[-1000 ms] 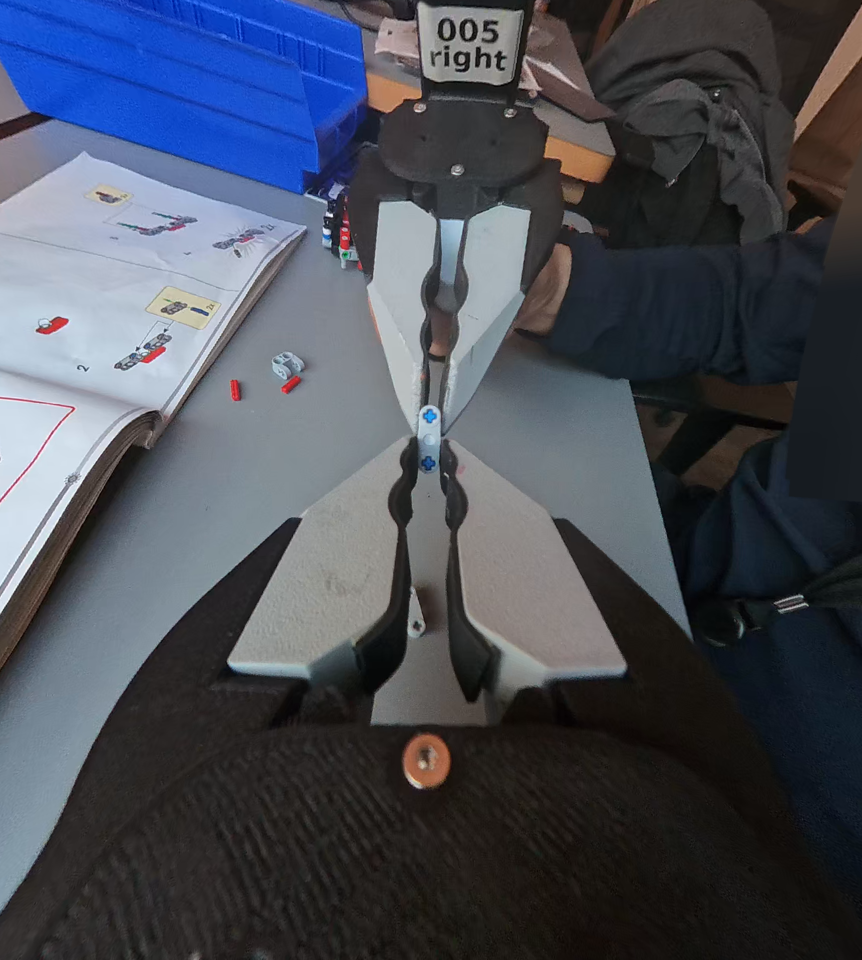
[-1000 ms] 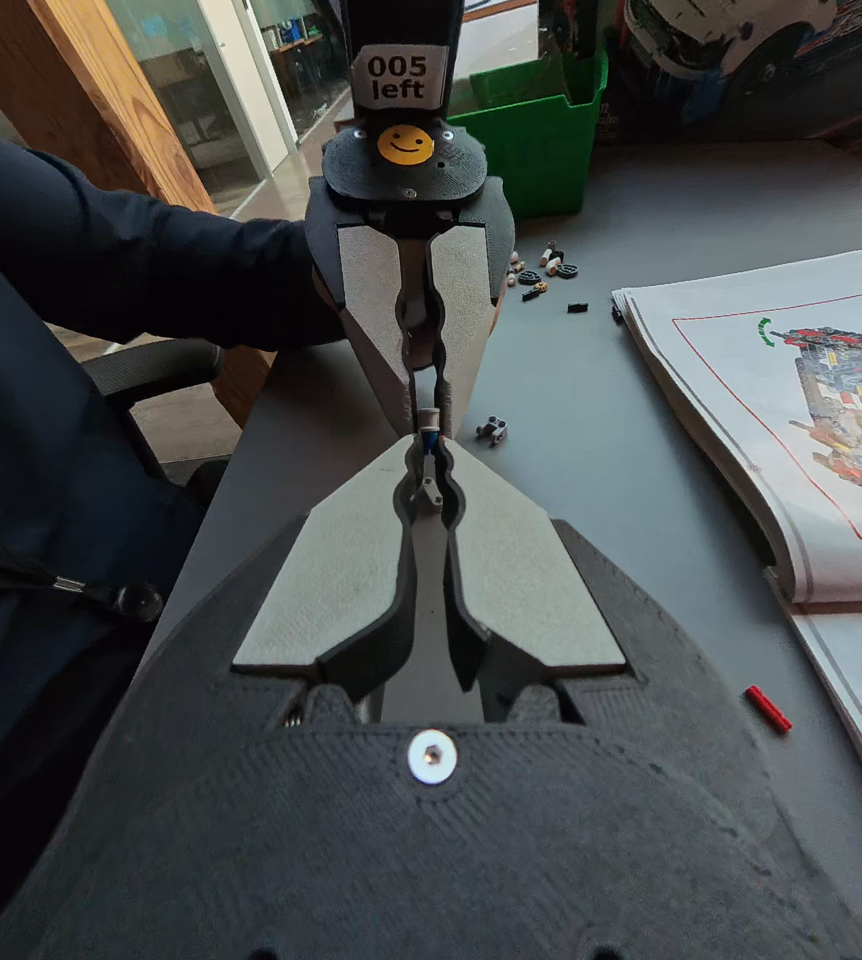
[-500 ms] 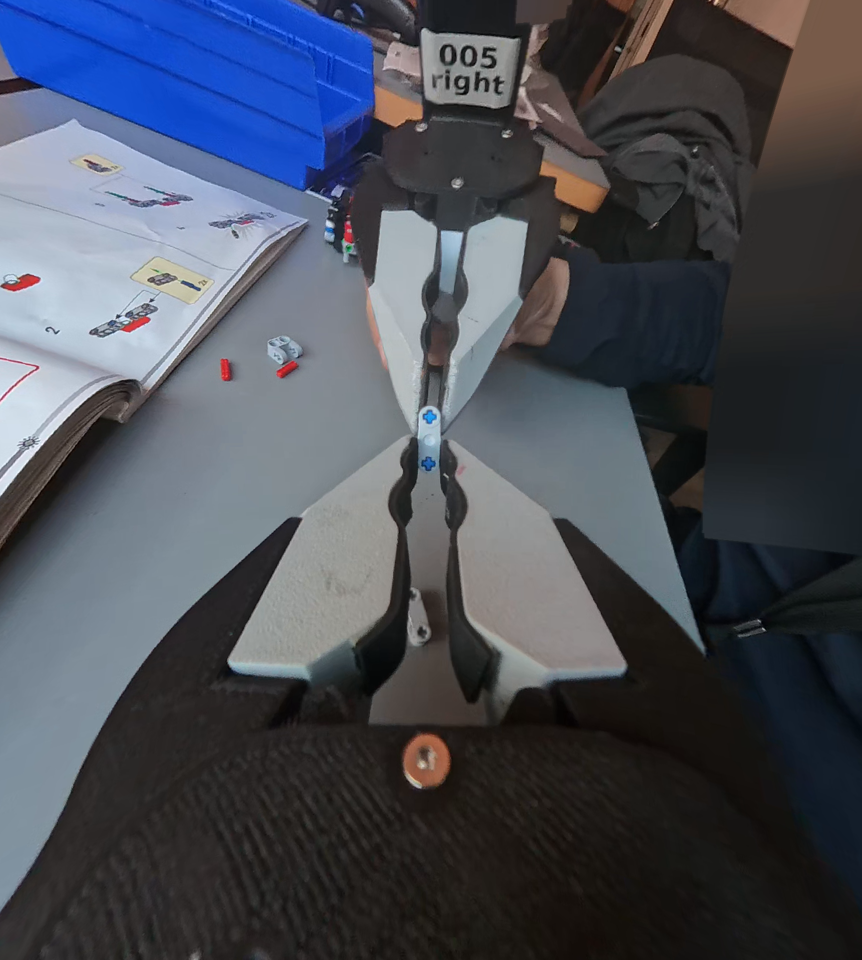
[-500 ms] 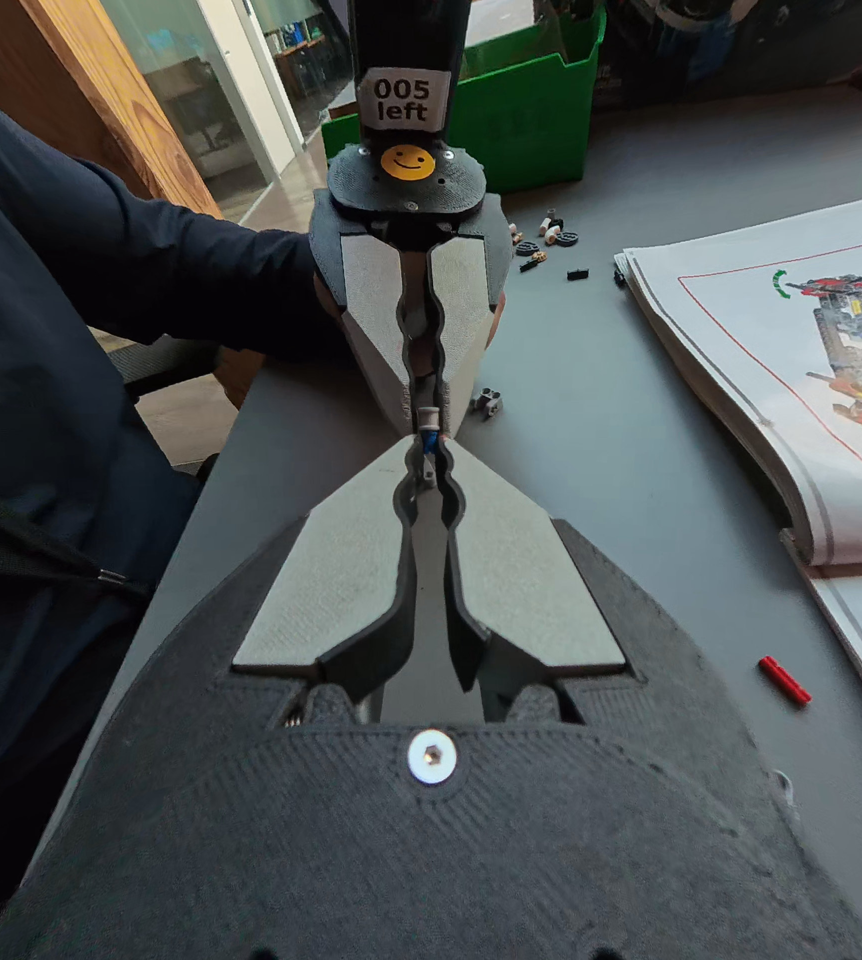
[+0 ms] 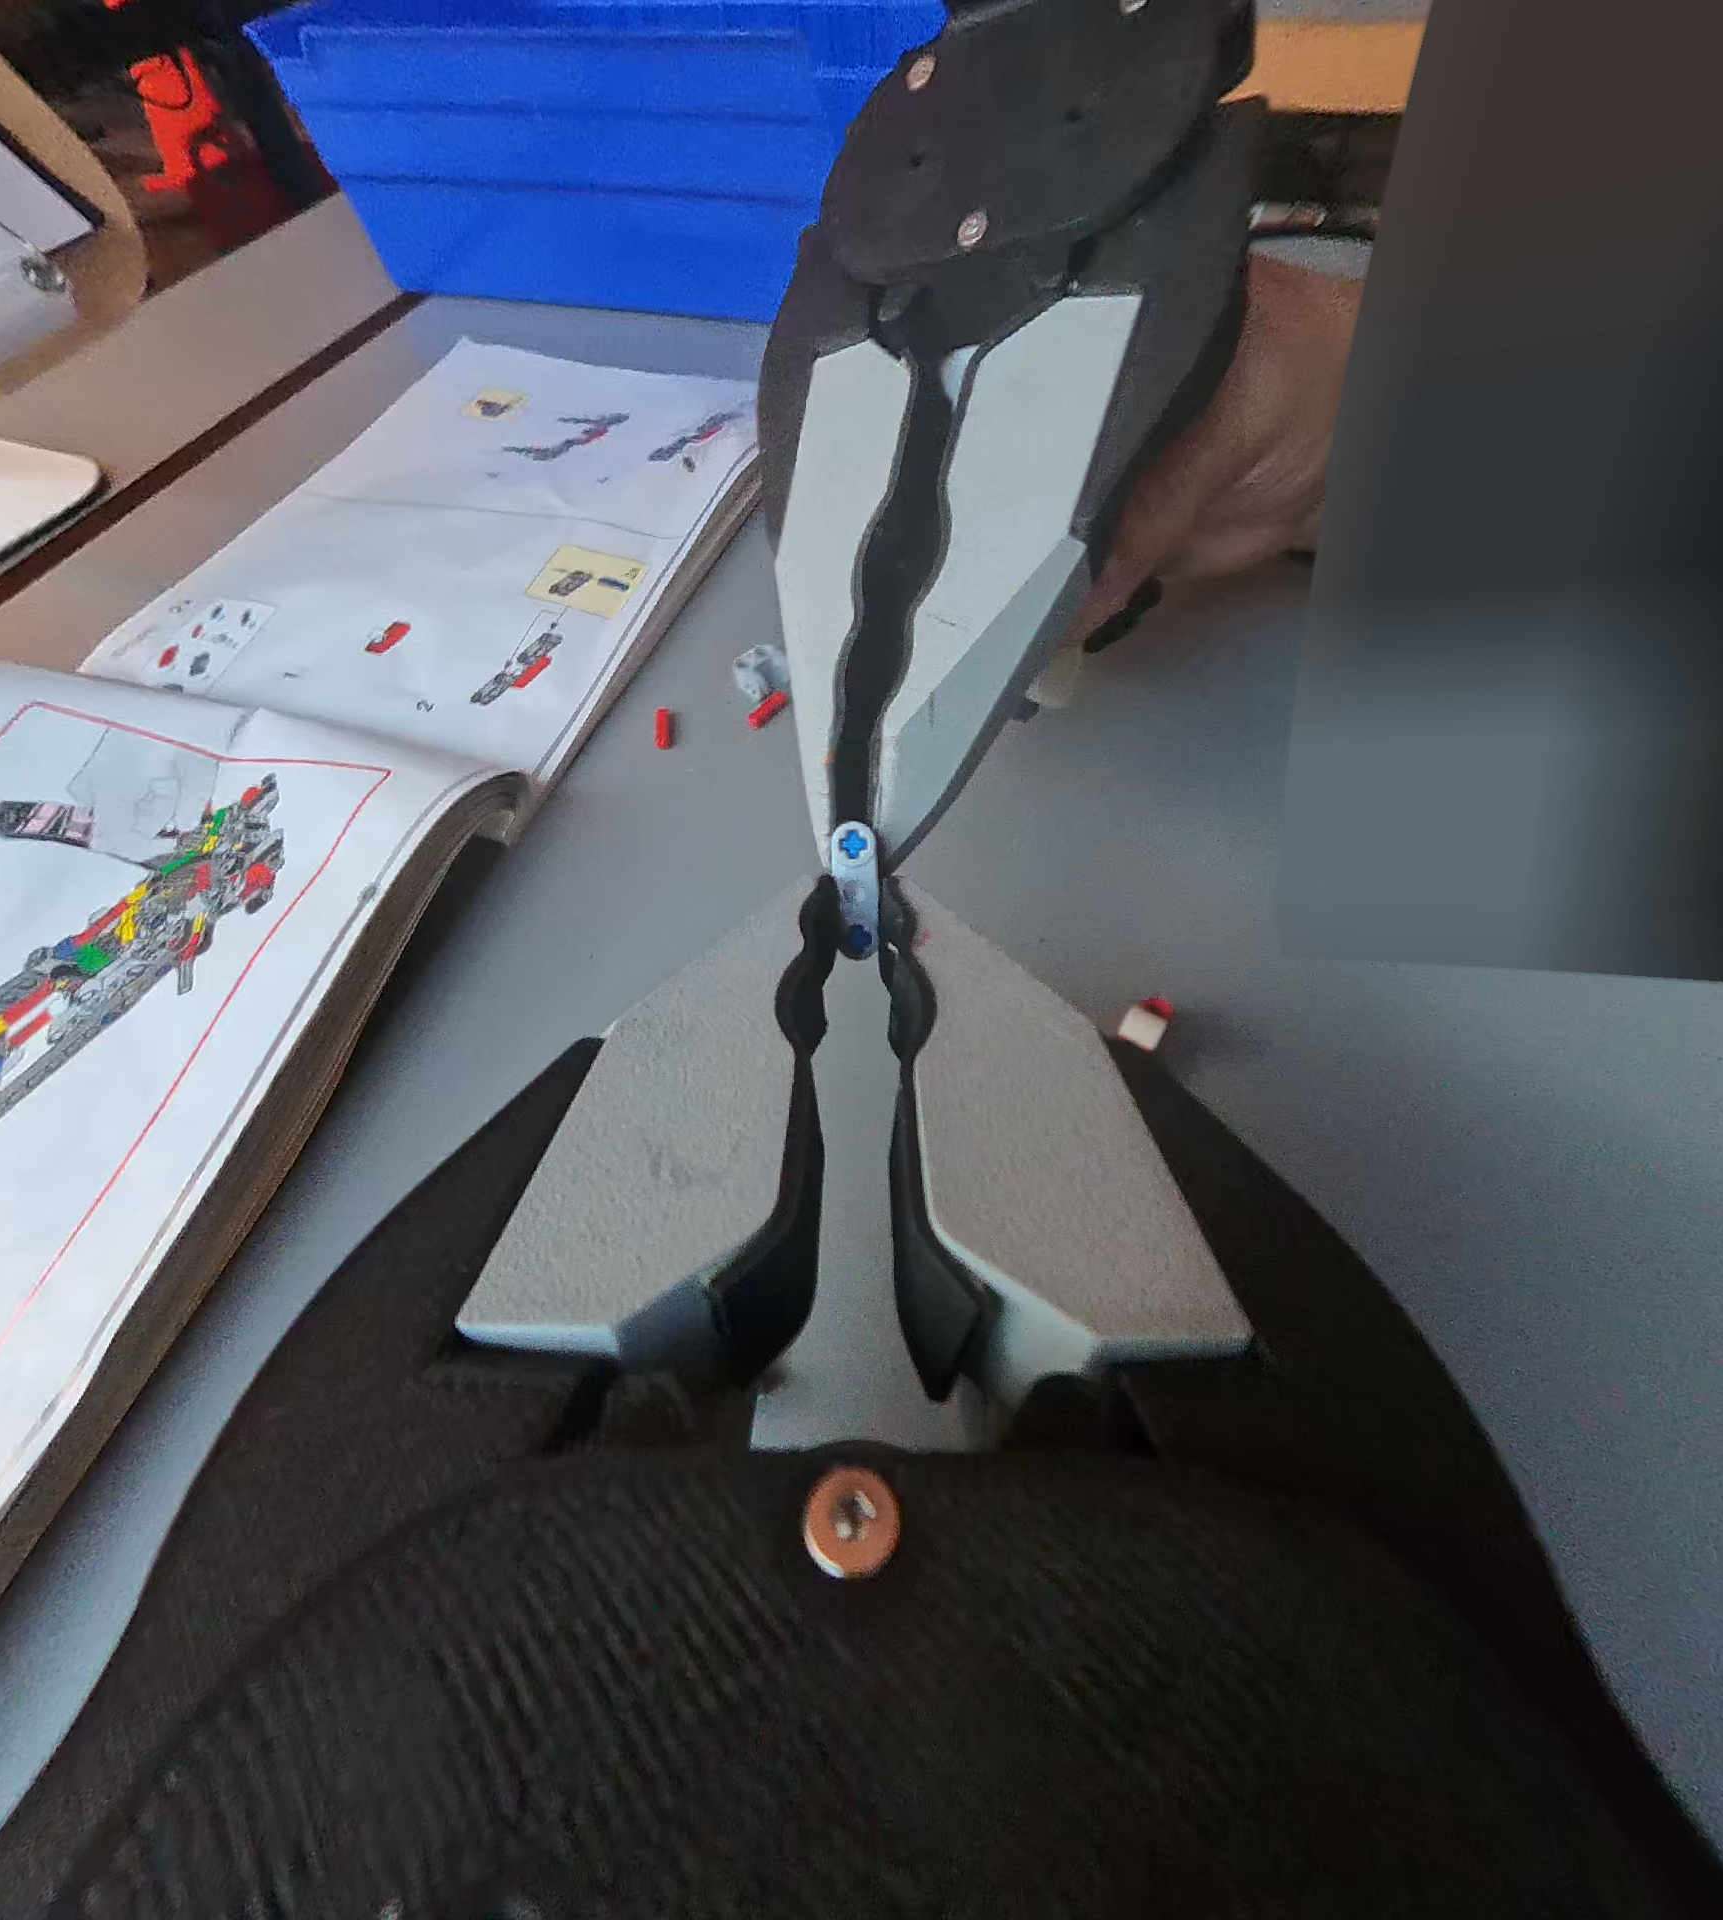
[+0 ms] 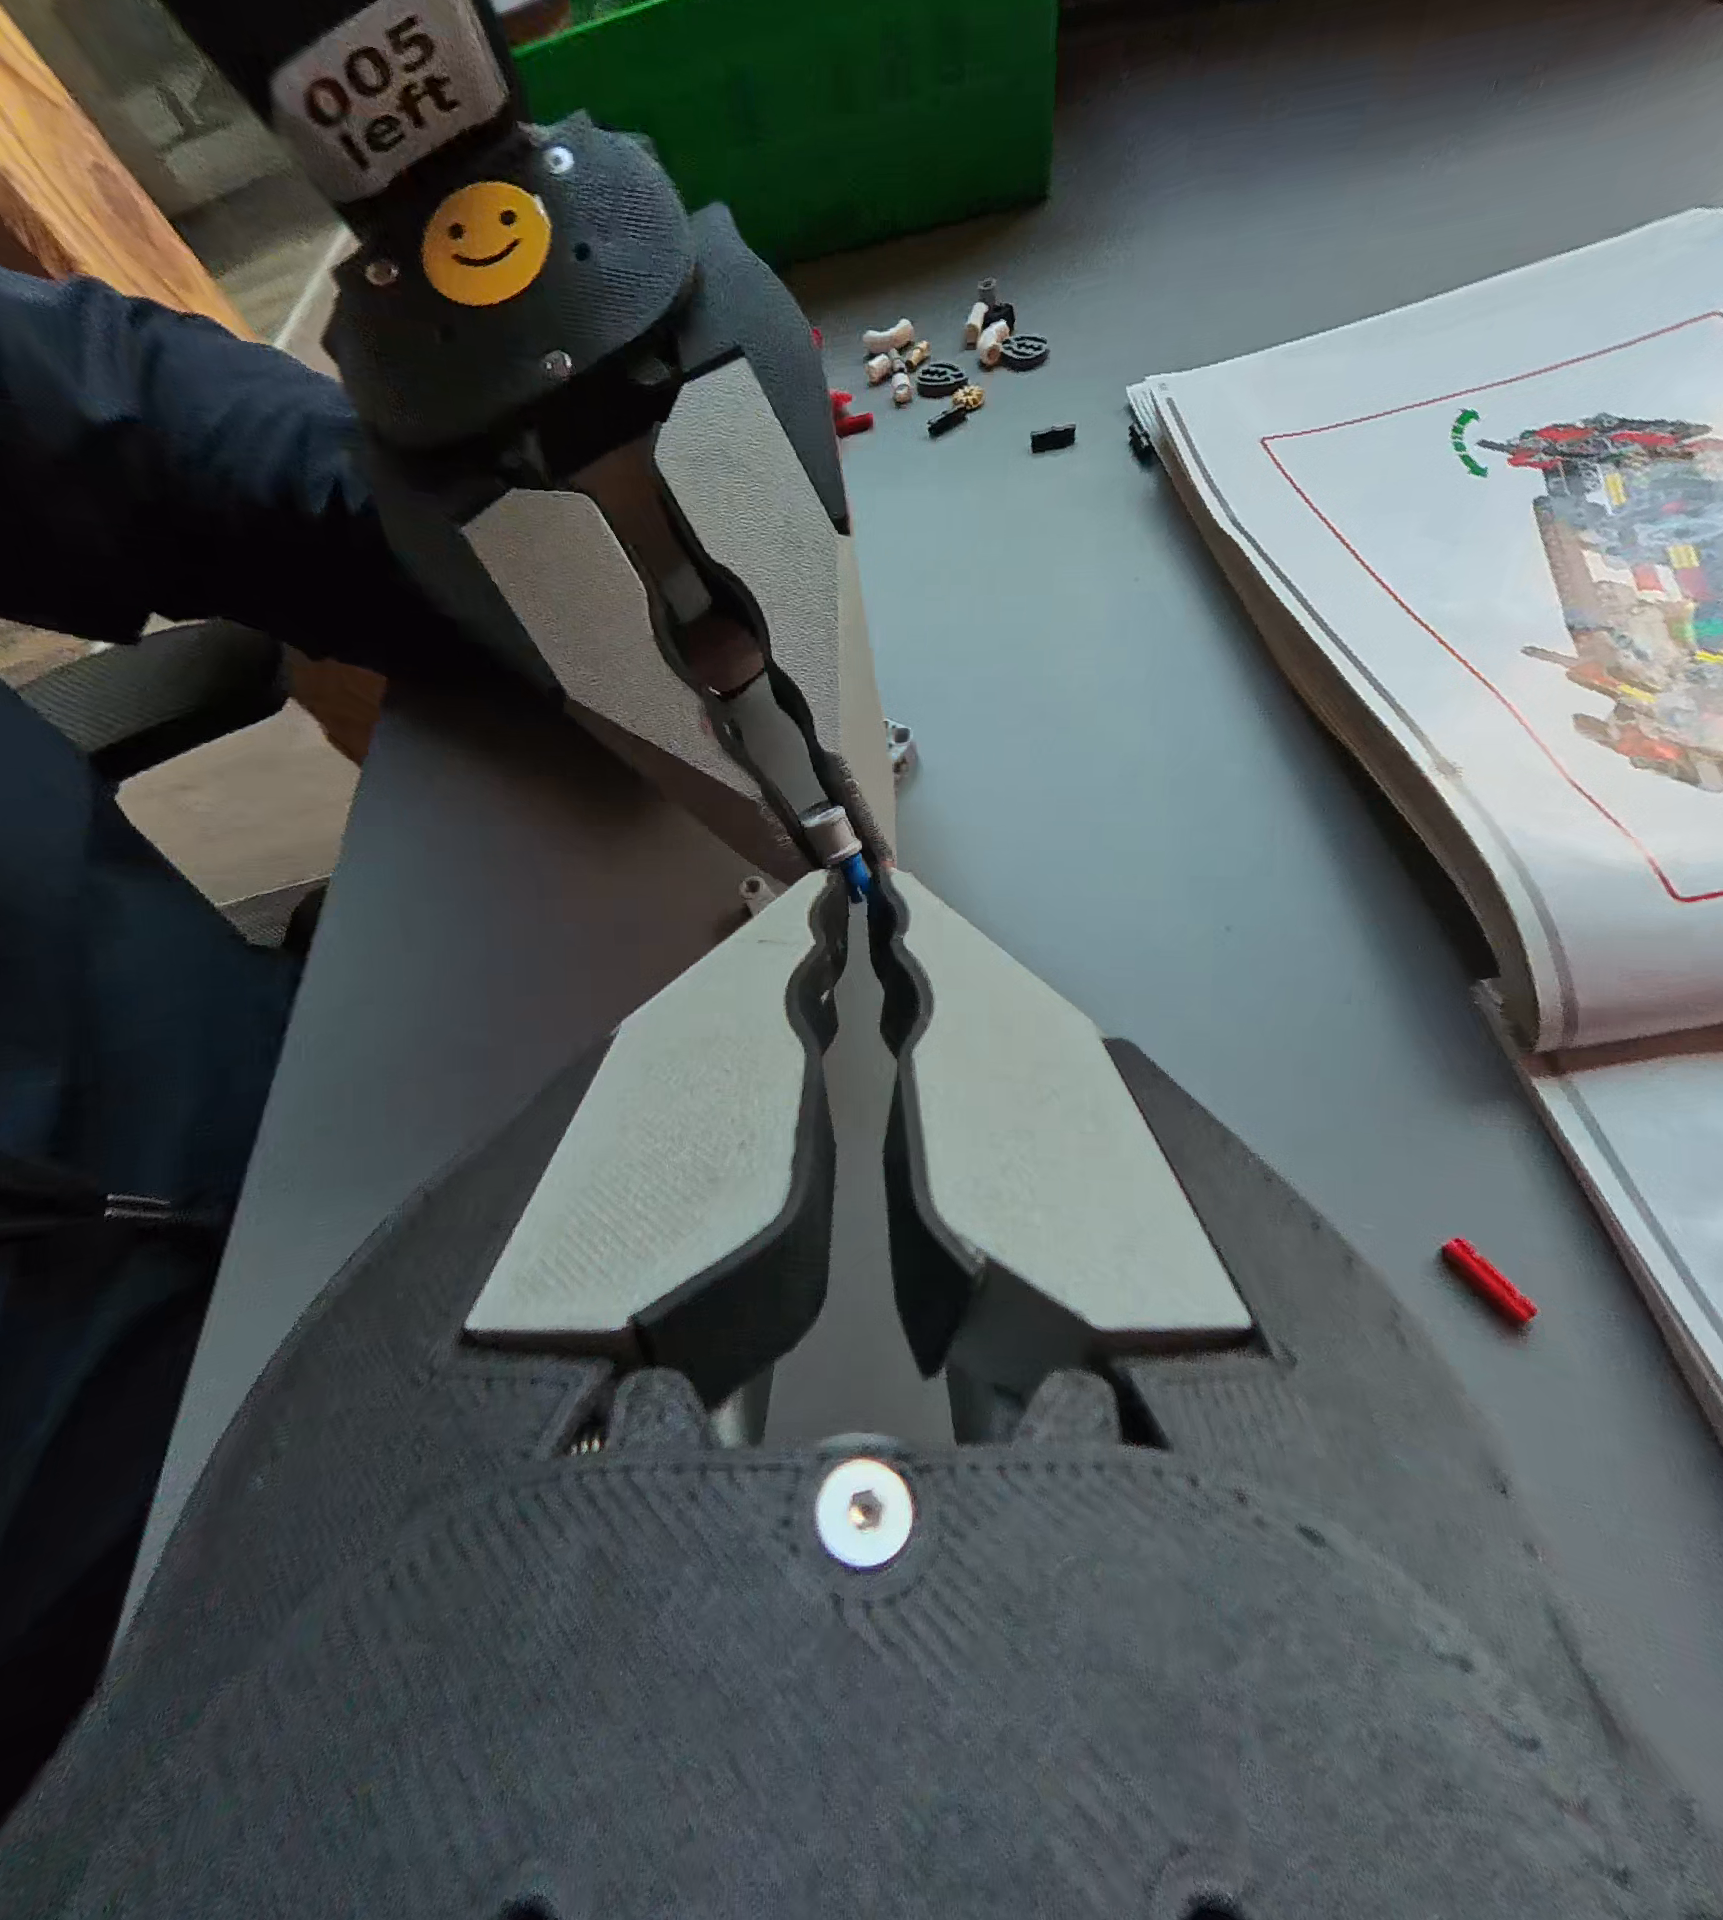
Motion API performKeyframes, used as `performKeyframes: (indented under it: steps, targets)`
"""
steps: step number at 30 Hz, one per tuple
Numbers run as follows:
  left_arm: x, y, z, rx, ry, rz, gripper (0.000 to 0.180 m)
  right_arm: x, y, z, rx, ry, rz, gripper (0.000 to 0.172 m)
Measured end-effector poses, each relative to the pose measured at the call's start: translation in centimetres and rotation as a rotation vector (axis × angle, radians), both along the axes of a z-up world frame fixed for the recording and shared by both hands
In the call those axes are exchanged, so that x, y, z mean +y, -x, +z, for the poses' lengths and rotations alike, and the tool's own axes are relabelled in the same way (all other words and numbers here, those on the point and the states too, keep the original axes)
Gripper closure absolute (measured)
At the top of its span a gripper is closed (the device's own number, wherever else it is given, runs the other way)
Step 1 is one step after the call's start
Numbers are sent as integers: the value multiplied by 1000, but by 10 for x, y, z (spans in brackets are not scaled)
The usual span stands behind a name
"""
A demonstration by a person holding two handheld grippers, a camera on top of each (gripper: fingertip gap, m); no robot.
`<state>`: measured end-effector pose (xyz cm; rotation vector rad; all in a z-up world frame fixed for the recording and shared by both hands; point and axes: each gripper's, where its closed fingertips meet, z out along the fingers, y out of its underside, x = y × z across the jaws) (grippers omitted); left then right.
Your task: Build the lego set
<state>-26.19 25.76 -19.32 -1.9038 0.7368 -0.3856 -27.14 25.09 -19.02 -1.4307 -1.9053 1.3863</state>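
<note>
In the left wrist view my left gripper (image 5: 855,906) is shut on a small light grey beam (image 5: 858,883) with blue pins in its holes, held above the grey table (image 5: 1408,1195). My right gripper (image 5: 852,821) comes down from above and meets the beam's top end, where a blue pin (image 5: 852,840) sits. In the right wrist view my right gripper (image 6: 857,896) is shut on that blue pin (image 6: 858,886). The pin sticks out of the grey piece (image 6: 826,828) held by the left gripper (image 6: 821,831), which reaches in tilted from the upper left.
An open instruction booklet (image 5: 213,852) (image 6: 1459,623) lies beside the grippers. A blue bin (image 5: 576,156) and a green bin (image 6: 815,114) stand at the back. Loose small parts (image 6: 950,364), red pins (image 5: 665,727) (image 6: 1488,1280) and a white-and-red piece (image 5: 1144,1022) lie on the table. A dark sleeve (image 6: 57,436) is at the left. Both grippers' tips are close together, under 4 cm apart.
Both grippers have tilted and swung together, so the booklet now fills more of the left view. The beam and pin stay gripped between both pairs of fingertips.
</note>
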Motion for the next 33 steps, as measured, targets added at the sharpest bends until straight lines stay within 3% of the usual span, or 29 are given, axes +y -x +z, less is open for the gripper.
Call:
performKeyframes:
  steps: [5,8,13,24,33]
  targets:
    - [4,3,-7,0,19,33,176,5,2,-9,-17,-2,-38,170]
    - [6,4,0,-87,32,37,176,6,3,-6,6,72,-51,171]
    - [8,8,-6,3,7,75,176,9,7,-14,-20,49,-64,171]
    - [10,10,1,-62,-8,100,176,10,10,-9,16,102,-76,172]
    - [6,14,18,-428,116,37,175,19,5,16,165,111,-90,172]
